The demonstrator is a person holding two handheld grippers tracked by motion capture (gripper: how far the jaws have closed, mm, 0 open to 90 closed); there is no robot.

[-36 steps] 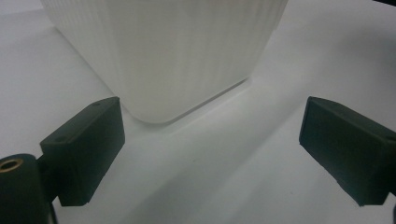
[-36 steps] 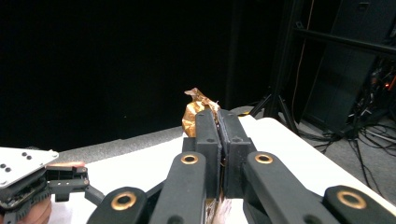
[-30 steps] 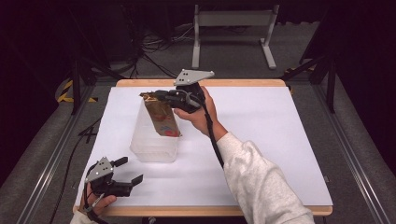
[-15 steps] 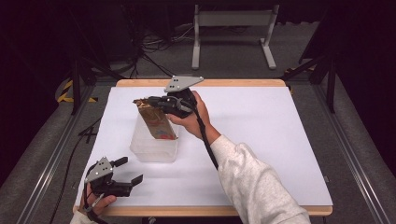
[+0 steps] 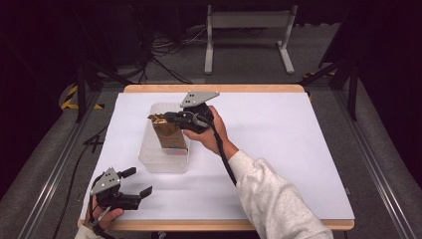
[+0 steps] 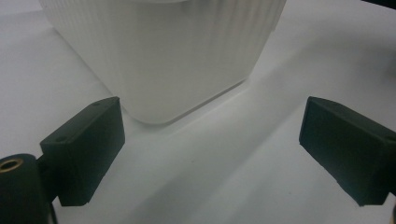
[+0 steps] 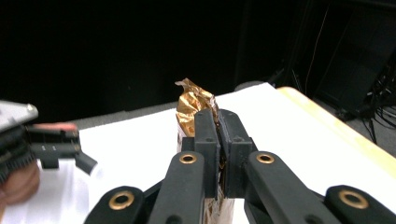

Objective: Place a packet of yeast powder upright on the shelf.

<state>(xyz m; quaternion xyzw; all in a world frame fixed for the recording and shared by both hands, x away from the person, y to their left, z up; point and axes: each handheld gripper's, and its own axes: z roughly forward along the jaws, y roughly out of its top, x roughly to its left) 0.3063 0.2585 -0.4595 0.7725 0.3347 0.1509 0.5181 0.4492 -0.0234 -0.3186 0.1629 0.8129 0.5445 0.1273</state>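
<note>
The right claw (image 5: 166,118) is clamped on a gold foil packet (image 5: 169,133) over the clear bin (image 5: 164,158) (insertion or removal, unclear); the left claw (image 5: 135,182), apart, idles at the counter's (image 5: 278,149) near-left corner.

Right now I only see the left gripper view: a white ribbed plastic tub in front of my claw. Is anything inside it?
Observer: Yes, a crinkly gold foil packet pokes out of the white ribbed plastic tub.
Operator: Is someone holding it?
Observer: The right claw is shut on the packet's top.
Operator: Where's my claw?
Observer: The left claw sits open by the white-covered table's near edge, apart from the tub.
</note>
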